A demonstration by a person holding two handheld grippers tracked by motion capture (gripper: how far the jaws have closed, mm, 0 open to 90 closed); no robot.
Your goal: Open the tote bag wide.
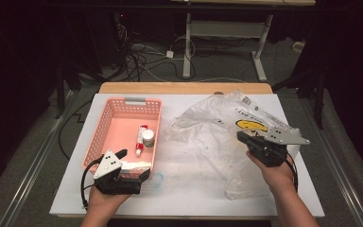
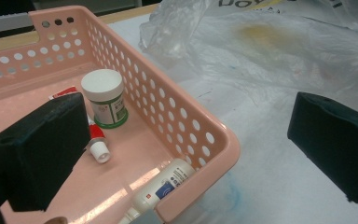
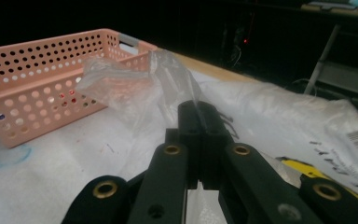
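A crumpled clear plastic bag (image 1: 203,132) with a yellow print lies on the right half of the white table. My right gripper (image 1: 241,137) is shut on a fold of the bag's film (image 3: 168,79), which rises from its closed tips (image 3: 198,108). A pink perforated basket (image 1: 111,111) stands at the left. It holds a white-capped green jar (image 2: 103,97), a red and white tube (image 2: 98,144) and a white tube (image 2: 165,186) lying along the near wall. My left gripper (image 1: 133,164) is open, its jaws astride the basket's near right corner (image 2: 223,144), gripping nothing.
The white mat (image 1: 184,189) covers a wooden tabletop (image 1: 184,88). A faint blue ring mark (image 1: 158,178) sits on the mat beside the basket. Beyond the far edge are cables and desk legs (image 1: 187,47) on the floor.
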